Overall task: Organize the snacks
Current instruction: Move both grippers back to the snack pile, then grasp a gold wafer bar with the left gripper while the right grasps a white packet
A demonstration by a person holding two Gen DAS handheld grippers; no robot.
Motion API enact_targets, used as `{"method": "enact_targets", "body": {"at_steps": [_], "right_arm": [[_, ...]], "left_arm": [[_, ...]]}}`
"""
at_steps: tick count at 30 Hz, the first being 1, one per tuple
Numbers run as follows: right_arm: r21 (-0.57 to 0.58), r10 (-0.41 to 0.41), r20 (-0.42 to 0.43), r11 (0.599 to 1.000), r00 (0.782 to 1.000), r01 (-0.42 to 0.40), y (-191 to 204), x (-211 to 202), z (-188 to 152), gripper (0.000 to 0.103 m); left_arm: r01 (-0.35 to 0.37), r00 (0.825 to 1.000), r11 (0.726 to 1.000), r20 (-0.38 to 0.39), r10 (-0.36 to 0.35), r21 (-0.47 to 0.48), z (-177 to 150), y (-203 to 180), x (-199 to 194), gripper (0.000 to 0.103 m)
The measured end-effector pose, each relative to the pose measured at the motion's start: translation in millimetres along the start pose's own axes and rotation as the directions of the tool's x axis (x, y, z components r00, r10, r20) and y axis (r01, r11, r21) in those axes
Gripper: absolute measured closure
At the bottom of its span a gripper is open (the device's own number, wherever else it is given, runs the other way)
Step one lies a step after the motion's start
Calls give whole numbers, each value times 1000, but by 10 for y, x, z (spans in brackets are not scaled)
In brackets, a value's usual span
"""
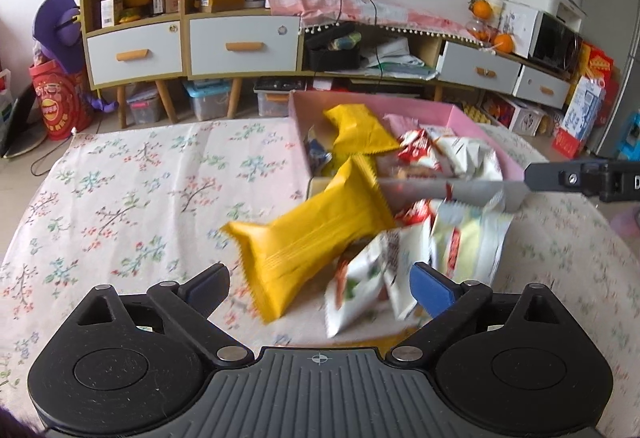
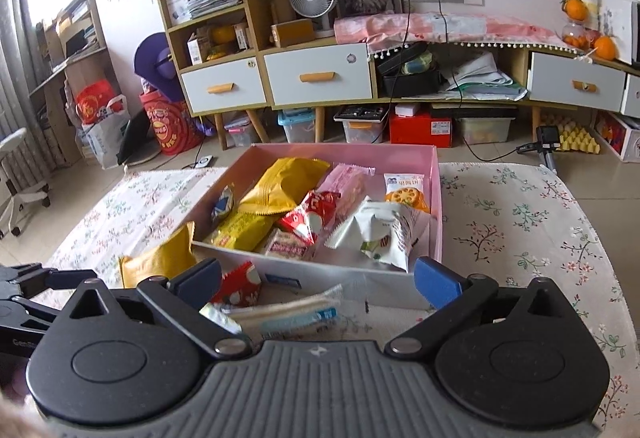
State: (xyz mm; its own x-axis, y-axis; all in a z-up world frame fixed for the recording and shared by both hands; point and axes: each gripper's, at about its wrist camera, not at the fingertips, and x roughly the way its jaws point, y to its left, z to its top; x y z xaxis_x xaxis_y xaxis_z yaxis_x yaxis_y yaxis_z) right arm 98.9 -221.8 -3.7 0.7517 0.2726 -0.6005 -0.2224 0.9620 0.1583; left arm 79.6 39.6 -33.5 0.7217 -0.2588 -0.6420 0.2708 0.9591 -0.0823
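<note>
From my left tongs (image 1: pixel 320 288) I see the desk with its flowery cloth (image 1: pixel 132 194). My left tongs are spread wide and hold nothing. Right in front of them lies a big yellow crinkly snack bag (image 1: pixel 308 238), blurry, resting on the cloth and leaning near the corner of the pink cardboard box (image 1: pixel 456 112). Beside it are white shiny snack packets with red print (image 1: pixel 404 270), loose on the cloth, close to my right blue pad. More snacks already sit in the box. My other tongs reach in from the right, just above the pile.

I think the job now is to pick up the yellow bag. I should pinch it across its flat middle, not at the zigzag end — the wrapper looks slippery and soft, and it will bend.

From my right tongs (image 2: pixel 318 278) I look into the pink box. These tongs are spread open too, with nothing between them. Inside the box are yellow bags, a red and white wrapper (image 2: pixel 310 216), a pale pink packet (image 2: pixel 348 186) and a puffy white bag (image 2: pixel 380 230) — all thin, crinkly plastic, piled loosely. Outside the box, near my pads, lie a small red and white packet (image 2: pixel 240 284) and a flat clear packet with blue print (image 2: pixel 288 312). The flat one lies low on the cloth, so I should come down close to catch its edge.
</note>
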Motion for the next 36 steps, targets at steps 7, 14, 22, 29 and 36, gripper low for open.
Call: {"method": "enact_targets", "body": {"at_steps": [7,14,22,29,36], "right_arm": [[-11,11,-9,1000,1000,-11,-1,-26,-56,0],[-22,22,-45,999,999,-23,44,4,-158,0],[-70,58,-125,995,990,-67,246,125,-281,2],[-110,80,-183,989,980,-101,416,228,-351,18],[-112,100,-224,986,969,-127,494,291,-412,39]], "left_arm": [[20,1000,1000,-21,-19,19,-158,78,-26,5],[71,997,993,-48,-67,97,-340,117,11,5],[150,988,957,-70,-137,249,-419,37,87,5],[197,980,922,-98,-174,332,-401,-55,167,5],[234,969,911,-151,-193,339,-354,-128,185,15]]}}
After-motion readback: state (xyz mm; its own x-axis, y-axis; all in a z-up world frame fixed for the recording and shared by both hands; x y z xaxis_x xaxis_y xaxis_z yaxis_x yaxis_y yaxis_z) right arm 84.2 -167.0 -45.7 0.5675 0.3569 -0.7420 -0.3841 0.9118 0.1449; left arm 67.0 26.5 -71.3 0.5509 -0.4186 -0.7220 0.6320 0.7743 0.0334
